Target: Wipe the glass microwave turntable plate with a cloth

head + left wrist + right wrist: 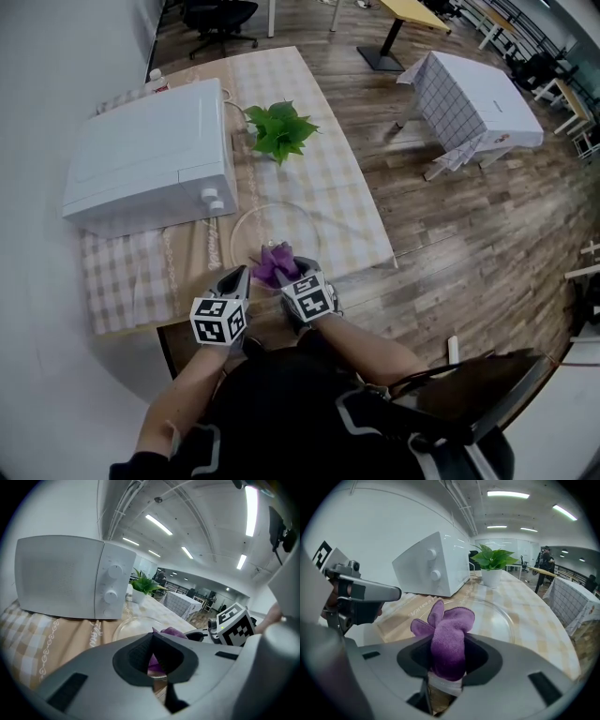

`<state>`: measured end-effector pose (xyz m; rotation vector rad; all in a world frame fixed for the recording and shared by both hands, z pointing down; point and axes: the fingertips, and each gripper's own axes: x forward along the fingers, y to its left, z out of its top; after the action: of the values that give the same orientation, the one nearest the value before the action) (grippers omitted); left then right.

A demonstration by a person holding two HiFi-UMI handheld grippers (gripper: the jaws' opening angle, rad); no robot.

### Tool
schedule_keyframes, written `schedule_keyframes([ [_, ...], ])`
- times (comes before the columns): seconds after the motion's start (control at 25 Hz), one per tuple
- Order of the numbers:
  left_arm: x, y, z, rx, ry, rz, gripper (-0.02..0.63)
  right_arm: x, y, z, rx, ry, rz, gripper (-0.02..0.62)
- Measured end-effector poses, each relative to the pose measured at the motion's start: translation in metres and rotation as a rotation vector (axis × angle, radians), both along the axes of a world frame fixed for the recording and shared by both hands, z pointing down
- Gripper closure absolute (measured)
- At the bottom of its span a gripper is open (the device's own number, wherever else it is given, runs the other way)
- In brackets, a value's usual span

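Clear round glass turntable plate (281, 228) beside the boxy white microwave (150, 159) may skid unheld: right tool (447, 663) pinches the fuzzy purple cloth (449, 637), left tool (152, 660) pressed together

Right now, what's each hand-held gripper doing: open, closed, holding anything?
Left hand-held gripper: closed, with nothing seen between its jaws.
Right hand-held gripper: closed on the purple cloth.
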<state>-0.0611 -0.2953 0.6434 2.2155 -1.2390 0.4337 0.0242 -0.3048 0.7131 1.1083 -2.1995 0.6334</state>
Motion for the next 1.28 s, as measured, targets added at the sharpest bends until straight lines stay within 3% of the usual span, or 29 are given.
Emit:
schedule_keyframes([
  [0.64,0.029,0.001,-0.007,0.036,0.029,0.077,0.601,0.066,0.0,-0.001,0.021,0.081,0.095,0.443],
  [1.28,0.01,0.007,-0.017,0.065,0.057,0.053,0.601,0.086,0.001,-0.011,0.037,0.093,0.169,0.442],
])
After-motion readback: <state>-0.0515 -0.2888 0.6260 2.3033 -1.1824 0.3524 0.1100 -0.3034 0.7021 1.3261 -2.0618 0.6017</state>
